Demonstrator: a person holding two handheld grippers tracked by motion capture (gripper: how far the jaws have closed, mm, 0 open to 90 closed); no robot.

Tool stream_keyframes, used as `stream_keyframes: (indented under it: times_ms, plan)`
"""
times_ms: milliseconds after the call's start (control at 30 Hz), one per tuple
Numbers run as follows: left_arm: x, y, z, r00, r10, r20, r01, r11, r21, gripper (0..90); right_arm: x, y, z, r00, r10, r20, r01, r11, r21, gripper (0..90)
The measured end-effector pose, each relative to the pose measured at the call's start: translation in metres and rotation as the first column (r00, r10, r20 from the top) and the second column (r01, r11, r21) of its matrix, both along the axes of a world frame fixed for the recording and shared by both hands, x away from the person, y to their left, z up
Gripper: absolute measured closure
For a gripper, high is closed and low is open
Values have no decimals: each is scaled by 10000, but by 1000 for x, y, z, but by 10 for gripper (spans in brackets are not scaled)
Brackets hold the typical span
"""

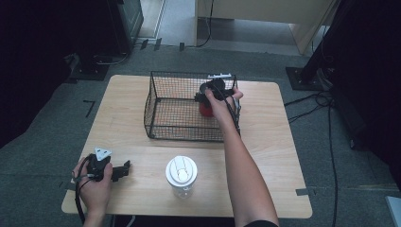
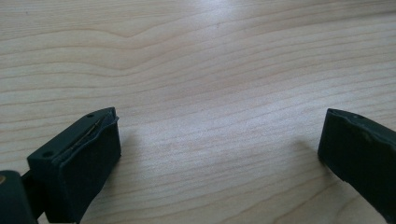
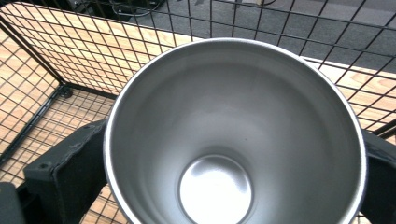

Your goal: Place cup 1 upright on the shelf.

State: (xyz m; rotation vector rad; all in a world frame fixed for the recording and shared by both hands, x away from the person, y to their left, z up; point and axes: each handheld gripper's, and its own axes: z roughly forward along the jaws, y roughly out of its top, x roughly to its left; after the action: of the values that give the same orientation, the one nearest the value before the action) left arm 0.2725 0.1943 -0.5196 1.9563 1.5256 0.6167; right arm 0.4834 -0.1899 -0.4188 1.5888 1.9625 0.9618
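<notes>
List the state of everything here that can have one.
Wire basket: upright, open-topped, holding the cup.
Steel cup: empty, inside the basket.
Clear jar: upright on the table, white lid on.
Left gripper: open, nothing between its jaws.
Right gripper: jaws wide on either side of the cup; contact unclear.

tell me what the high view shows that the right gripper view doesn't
High view: the white-lidded jar near the table's front edge, the left claw open beside it, and the red outside of the cup.
Right gripper view: the cup's steel inside, empty, with a black jaw at each side.
Both: the cup standing in the wire basket on the wooden table.
</notes>
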Motion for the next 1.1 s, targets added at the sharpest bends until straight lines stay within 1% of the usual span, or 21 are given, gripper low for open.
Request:
stream_keyframes:
  times_ms: [133, 233, 333, 400, 467, 500, 600, 667, 767, 933, 1100]
  plan:
    - [0, 0, 0, 10000, -1, 7, 1, 10000, -13, 0, -2, 3, 2, 10000, -50, 84, 51, 9999, -129, 0]
    - [0, 0, 0, 10000, 7, 7, -7, 10000, 0, 0, -4, 5, 6, 9998, -161, 126, 165, 9993, -332, 0]
    - [0, 0, 0, 10000, -1, 9, 1, 10000, -23, 0, -5, 4, 12, 9998, -154, 98, 157, 9995, -287, 0]
    - [0, 0, 0, 10000, -5, 6, 5, 10000, -22, 0, -7, 3, 16, 9997, -177, 182, 184, 9991, -381, 0]
    - [0, 0, 0, 10000, 5, -10, -5, 10000, 12, 0, -9, 2, 20, 9999, -59, 132, 60, 9999, -86, 0]
    - [0, 0, 0, 10000, -1, -11, 1, 10000, 32, 0, -10, 2, 21, 9999, -1, 117, 2, 10000, -40, 0]
    - [0, 0, 0, 10000, -1, -11, 1, 10000, 27, 0, -15, 5, 26, 9999, 24, 135, -22, 9998, -178, 0]
    - [0, 0, 0, 10000, -2, -12, 2, 10000, 31, 0, -19, 6, 30, 9998, 31, 177, -29, 10000, -86, 0]
    - [0, 0, 0, 10000, -1, -13, 1, 10000, 34, 0, -25, 6, 37, 9993, 64, 368, -59, 9999, -130, 0]
    - [0, 0, 0, 10000, 3, -11, -3, 10000, 35, 0, -38, 7, 51, 9971, 282, 712, -281, 9996, -36, 0]
    - [0, -1, 0, 10000, 19, 8, -19, 10000, 14, 0, -53, 8, 60, 9926, 553, 1079, -534, 9984, -208, 0]
